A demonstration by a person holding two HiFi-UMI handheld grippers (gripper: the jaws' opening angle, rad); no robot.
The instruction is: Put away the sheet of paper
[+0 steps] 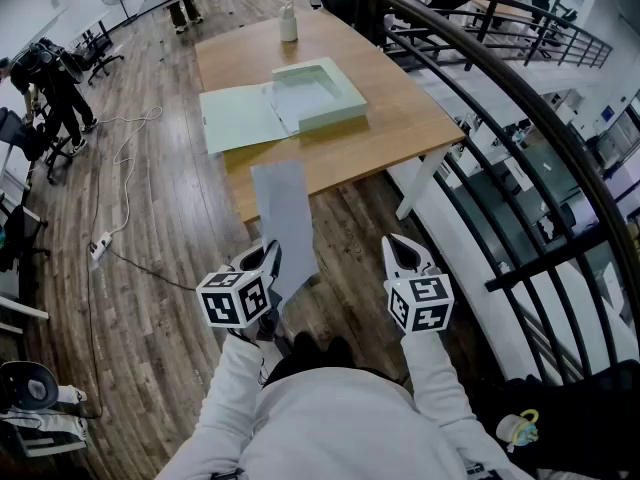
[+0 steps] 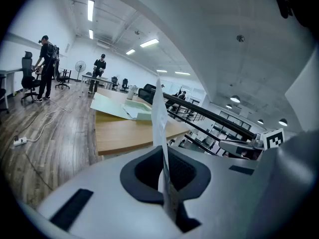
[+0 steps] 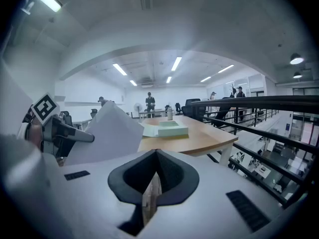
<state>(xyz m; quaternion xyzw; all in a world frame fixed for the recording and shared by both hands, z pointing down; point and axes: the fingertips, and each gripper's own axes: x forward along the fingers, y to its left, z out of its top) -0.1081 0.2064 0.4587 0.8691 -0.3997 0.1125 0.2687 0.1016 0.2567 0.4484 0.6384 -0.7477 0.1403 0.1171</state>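
A grey-white sheet of paper [image 1: 283, 218] hangs in the air over the wooden floor, just short of the table's near edge. My left gripper [image 1: 271, 260] is shut on the sheet's near edge. In the left gripper view the sheet [image 2: 158, 118] stands edge-on, rising from the closed jaws [image 2: 167, 183]. My right gripper [image 1: 402, 248] floats to the right of the sheet, shut with nothing in it [image 3: 152, 188]. From the right gripper view, the sheet [image 3: 107, 133] shows at the left. On the table lies an open pale green box file [image 1: 320, 93] with its cover [image 1: 240, 118] folded out flat.
The wooden table [image 1: 400, 118] stands ahead, with a white bottle [image 1: 288, 23] at its far end. A dark curved railing [image 1: 500, 88] runs along the right, a drop beyond it. A cable and power strip [image 1: 98, 248] lie on the floor at left. People stand far left [image 1: 50, 88].
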